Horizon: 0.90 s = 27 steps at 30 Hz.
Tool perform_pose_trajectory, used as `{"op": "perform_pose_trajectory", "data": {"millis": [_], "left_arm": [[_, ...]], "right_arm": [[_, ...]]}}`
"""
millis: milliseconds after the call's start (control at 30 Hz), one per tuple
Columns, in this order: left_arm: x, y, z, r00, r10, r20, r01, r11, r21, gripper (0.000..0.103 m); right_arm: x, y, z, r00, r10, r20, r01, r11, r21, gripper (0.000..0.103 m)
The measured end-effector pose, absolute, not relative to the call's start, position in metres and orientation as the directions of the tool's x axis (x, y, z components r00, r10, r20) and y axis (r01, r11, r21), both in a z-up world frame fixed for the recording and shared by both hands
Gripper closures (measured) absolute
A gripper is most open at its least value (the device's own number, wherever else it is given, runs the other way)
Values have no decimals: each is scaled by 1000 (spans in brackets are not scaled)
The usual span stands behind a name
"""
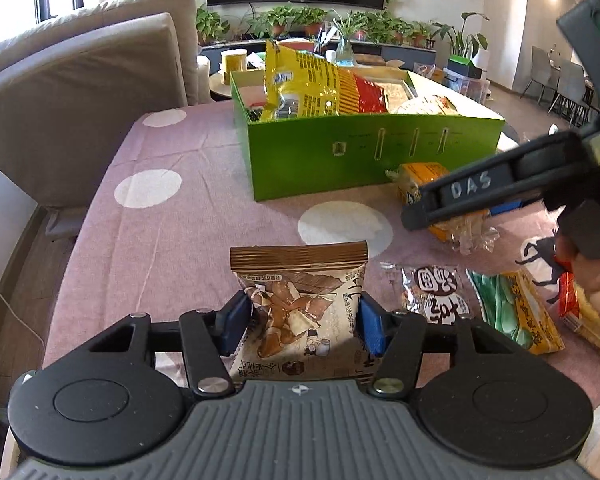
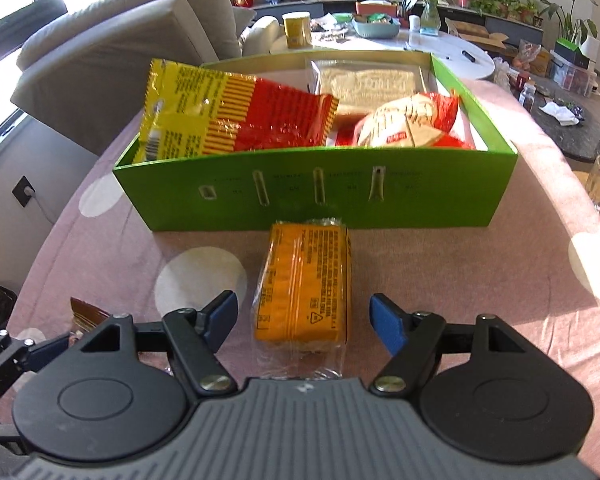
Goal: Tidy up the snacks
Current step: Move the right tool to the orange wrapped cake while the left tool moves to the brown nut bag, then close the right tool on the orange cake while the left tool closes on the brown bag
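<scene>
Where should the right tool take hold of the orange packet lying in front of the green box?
Grip the orange packet across its two long sides, near the middle, coming down from above. It lies flat, lengthwise between the open pads of the right tool, its far end by the green box, so the narrow width fits between them.

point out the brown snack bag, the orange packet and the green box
brown snack bag (image 1: 300, 300): left wrist view, middle of its printed front
orange packet (image 2: 306, 284): right wrist view, centre of its orange top face
green box (image 2: 440, 196): right wrist view, bare part of its front wall
</scene>
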<state>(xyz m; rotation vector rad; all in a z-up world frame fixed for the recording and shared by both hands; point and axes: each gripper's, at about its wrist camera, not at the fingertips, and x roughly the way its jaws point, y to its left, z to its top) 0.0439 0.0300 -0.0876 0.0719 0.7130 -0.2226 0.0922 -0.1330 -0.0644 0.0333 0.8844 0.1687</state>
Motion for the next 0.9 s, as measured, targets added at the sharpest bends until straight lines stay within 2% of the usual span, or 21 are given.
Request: {"op": "perform_pose_trajectory", "data": {"millis": [300,433,533,900], "left_arm": [[42,29,-81,749,-176,-638,223,975,-7,49],[43,29,-79,754,-178,-633,221,975,-12,49],[42,30,-77,757,-183,-627,218,976,-21,49],[43,26,-61,785,-198,-587,234,972,-16,49]], "right_arm": [[92,-129,-71,620,128,-774,-132,989,58,40],[92,-133,-69,628,129,-768,-124,990,65,47],[92,-139,-65,624,164,-764,-120,986,113,48],[76,-142,-32,691,235,-684,-175,972,157,48]]}}
